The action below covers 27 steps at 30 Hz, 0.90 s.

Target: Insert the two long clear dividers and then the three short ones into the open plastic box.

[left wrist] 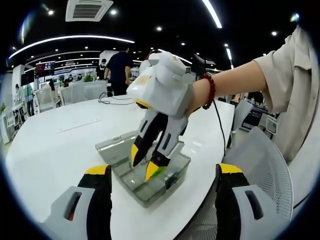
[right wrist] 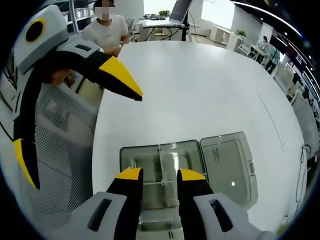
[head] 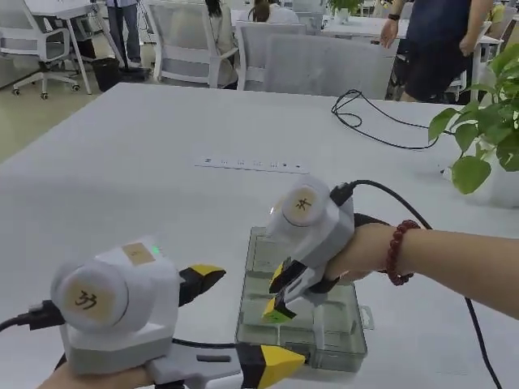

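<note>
Over open box [head: 350, 328]: right gripper [head: 276, 298], jaws narrowed (gripping anything or not, cannot tell). Beside box: left gripper [head: 247, 314], jaws wide apart, empty.

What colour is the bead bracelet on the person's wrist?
Dark red; the bracelet shows best in the head view.

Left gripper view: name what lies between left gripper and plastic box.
Bare table between left gripper and plastic box, in the left gripper view.
</note>
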Motion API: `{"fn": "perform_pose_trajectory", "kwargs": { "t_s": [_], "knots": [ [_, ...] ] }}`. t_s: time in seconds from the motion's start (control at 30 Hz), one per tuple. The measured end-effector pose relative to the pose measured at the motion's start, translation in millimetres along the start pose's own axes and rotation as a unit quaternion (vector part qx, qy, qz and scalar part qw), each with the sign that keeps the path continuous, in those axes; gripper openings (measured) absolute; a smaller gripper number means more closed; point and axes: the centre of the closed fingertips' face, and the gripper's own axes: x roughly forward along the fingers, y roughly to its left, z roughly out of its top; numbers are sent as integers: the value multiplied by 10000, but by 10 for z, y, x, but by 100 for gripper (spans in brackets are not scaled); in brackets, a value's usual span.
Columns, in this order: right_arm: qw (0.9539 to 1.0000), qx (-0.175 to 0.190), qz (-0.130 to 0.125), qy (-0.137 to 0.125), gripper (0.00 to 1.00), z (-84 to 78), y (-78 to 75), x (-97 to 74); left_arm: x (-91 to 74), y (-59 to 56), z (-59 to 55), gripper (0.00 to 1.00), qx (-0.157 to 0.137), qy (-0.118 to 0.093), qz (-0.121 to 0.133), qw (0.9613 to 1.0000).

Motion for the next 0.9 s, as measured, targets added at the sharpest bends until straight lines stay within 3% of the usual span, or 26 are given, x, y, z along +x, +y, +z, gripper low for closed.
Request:
{"fn": "perform_pose_trajectory", "kwargs": {
  "t_s": [0.37,0.9],
  "knots": [
    [9998,180,-35,-74,33,-216,13,-268,9,7,-3,88,-26,21,21,10000],
    [9990,397,-184,-11,41,-727,28,-621,42,-18,-9,88,-28,48,10,10000]
  ]
}}
